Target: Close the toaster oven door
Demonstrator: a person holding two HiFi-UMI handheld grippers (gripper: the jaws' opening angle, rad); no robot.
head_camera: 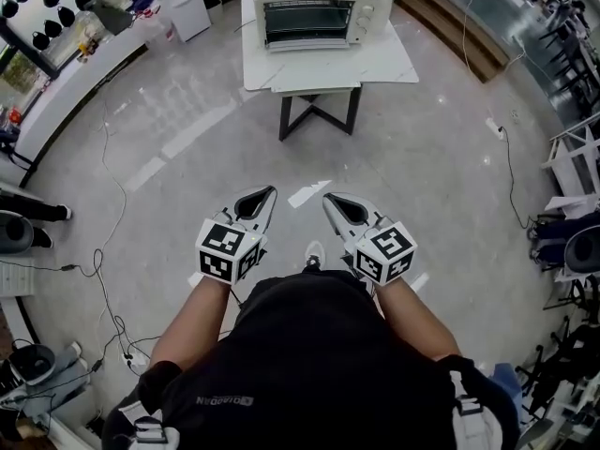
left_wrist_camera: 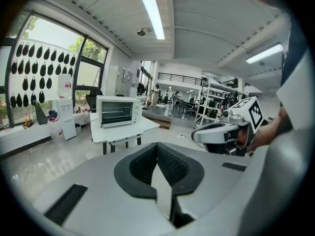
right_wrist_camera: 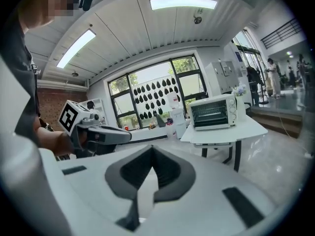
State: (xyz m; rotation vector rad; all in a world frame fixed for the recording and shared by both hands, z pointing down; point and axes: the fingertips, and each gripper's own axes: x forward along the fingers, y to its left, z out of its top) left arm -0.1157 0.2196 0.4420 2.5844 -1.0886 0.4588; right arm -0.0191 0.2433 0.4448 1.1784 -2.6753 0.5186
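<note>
Toaster oven (head_camera: 314,12) stands on far counter (head_camera: 384,62), door looks closed. Left tongs (head_camera: 268,193) and right tongs (head_camera: 329,199) near, side by side, well apart from it. Both pinched together, empty.

Fingers (left_wrist_camera: 98,200): matt grey plastic; pads (left_wrist_camera: 172,163) black, ribbed. Ahead of fingers: toaster oven (left_wrist_camera: 117,110) glossy cream shell, door glass; bench (left_wrist_camera: 147,128) smooth white; floor (left_wrist_camera: 39,166) polished, reflective.

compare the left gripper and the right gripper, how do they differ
The left gripper slants rightward in the head view; the right gripper slants leftward. The left gripper's marker cube shows a different pattern from the right gripper's. Both are shut, empty and aimed at the toaster oven.
</note>
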